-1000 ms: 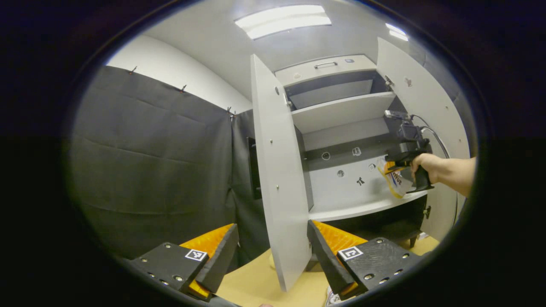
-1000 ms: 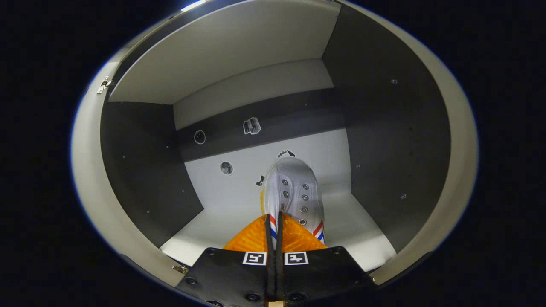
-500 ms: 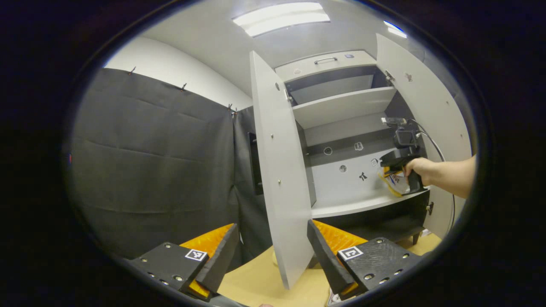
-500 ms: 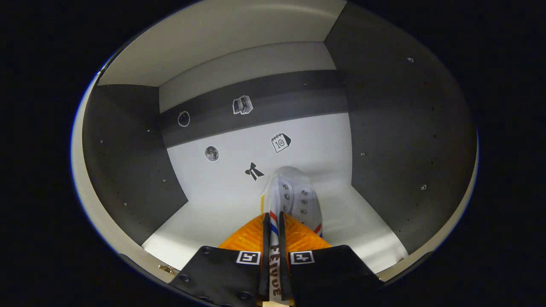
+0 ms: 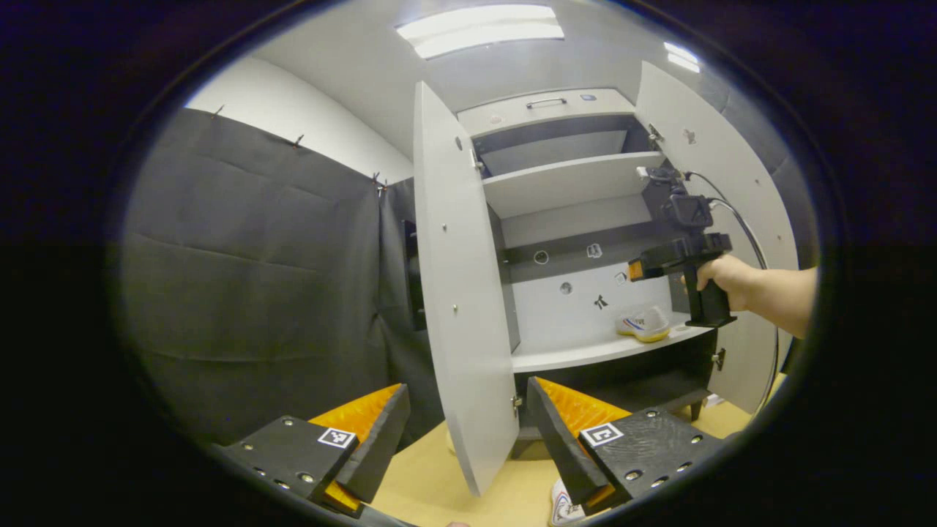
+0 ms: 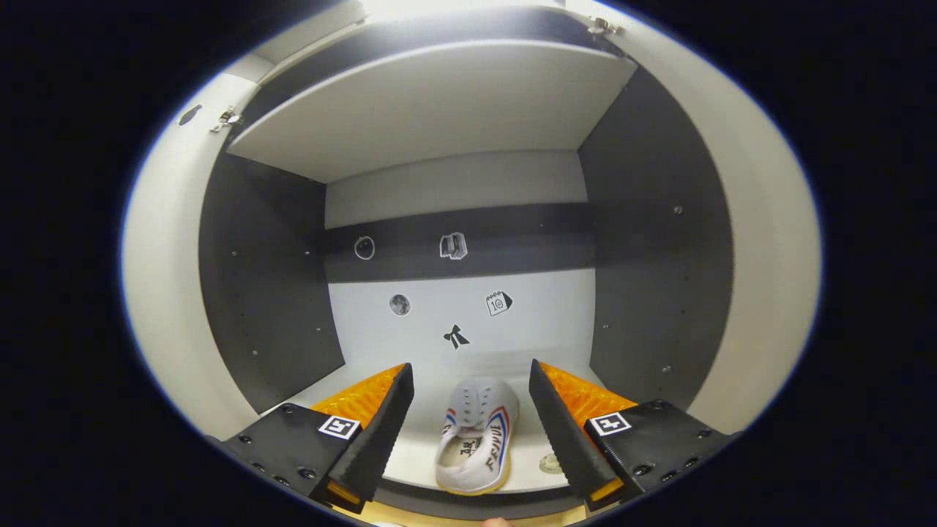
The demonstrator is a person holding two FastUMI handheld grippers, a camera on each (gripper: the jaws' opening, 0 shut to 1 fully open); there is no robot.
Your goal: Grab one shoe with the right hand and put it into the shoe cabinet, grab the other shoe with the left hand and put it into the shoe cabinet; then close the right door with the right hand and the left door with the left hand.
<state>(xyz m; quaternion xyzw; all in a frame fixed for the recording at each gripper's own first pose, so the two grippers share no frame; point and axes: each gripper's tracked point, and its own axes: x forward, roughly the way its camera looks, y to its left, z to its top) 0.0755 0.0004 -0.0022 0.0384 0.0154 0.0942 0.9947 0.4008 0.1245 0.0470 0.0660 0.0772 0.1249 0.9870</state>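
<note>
The first shoe [image 6: 474, 438] lies on the cabinet's middle shelf [image 6: 410, 388], toe toward the back wall and heel at the shelf's front edge; from the left gripper view it sits at the right end of that shelf [image 5: 578, 355], just below the right gripper [image 5: 635, 269]. The right gripper [image 6: 468, 410] hangs in front of the shelf with its jaws spread wide, one finger on either side of the shoe and neither touching it, so the shoe is released and the first placing step judged complete. The second shoe [image 5: 564, 506] lies on the floor [image 5: 446, 483] in front of the cabinet, low beside the left door [image 5: 457, 307]; only part of it is visible. The left gripper [image 5: 468, 432] is also open and holds nothing. Next move, as a judgement: lower the left gripper to the floor shoe, close on it, and carry it to the free left part of the shelf. Both doors stand open; the right door [image 5: 721, 176] is beside the hand [image 5: 721, 282] holding the right gripper. The left door's edge stands directly ahead of the left gripper and may obstruct a straight path to the shelf. Small stickers [image 6: 455, 337] mark the cabinet's back wall. A black cloth [image 5: 256, 278] hangs left of the cabinet.
</note>
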